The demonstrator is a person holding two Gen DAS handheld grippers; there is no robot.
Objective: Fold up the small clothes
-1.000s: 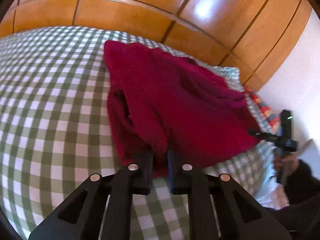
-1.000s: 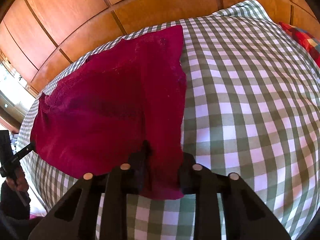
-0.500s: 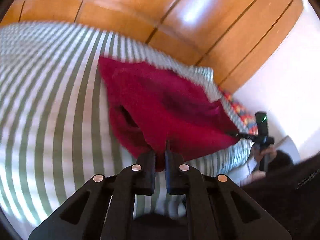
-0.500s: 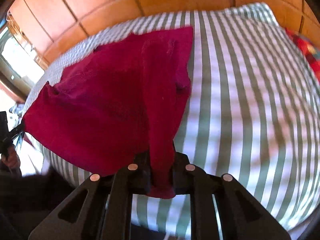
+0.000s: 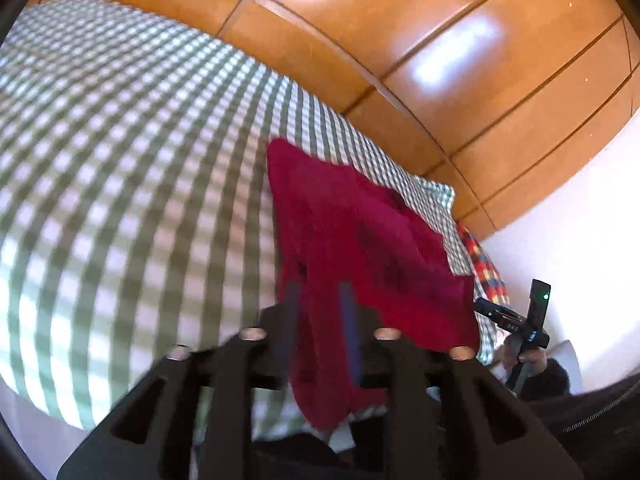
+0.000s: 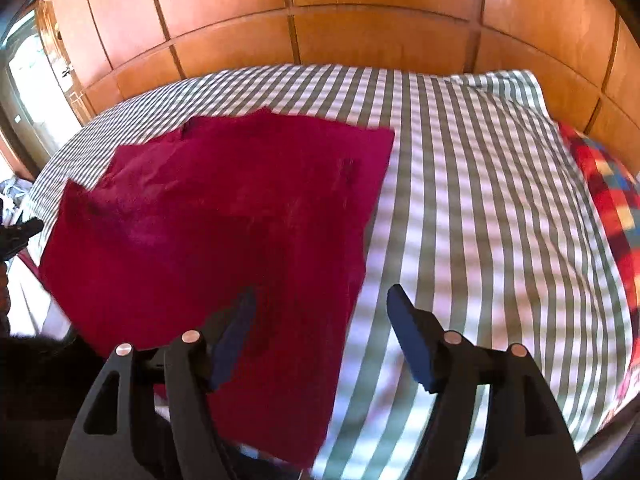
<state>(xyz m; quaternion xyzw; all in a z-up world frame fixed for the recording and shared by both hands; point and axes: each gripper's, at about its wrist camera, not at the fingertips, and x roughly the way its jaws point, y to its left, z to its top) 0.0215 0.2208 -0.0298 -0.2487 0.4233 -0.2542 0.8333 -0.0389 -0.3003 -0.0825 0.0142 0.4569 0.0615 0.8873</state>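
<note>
A dark red garment (image 5: 360, 240) (image 6: 224, 208) lies spread on the green-and-white checked bed (image 5: 120, 160) (image 6: 480, 200), its near edge hanging over the bed's front. My left gripper (image 5: 320, 320) is at that near edge. Its jaws are opening, and a fold of the red cloth hangs loosely between them. My right gripper (image 6: 324, 320) is opening wide above the garment's near right corner; the cloth lies below its left finger and nothing is pinched. In the left wrist view the right gripper (image 5: 516, 328) shows at the far right, held by a hand.
A panelled wooden wall (image 6: 360, 20) runs behind the bed. A red, blue and yellow plaid cloth (image 6: 608, 200) (image 5: 484, 264) lies at the bed's right end. To the right of the garment the checked cover is bare. A white wall (image 5: 580, 200) stands at the right.
Both grippers were shut on the garment's near edge; now their jaws have parted and the cloth is let go. Both hands have drawn back and risen. The garment has settled flatter.
</note>
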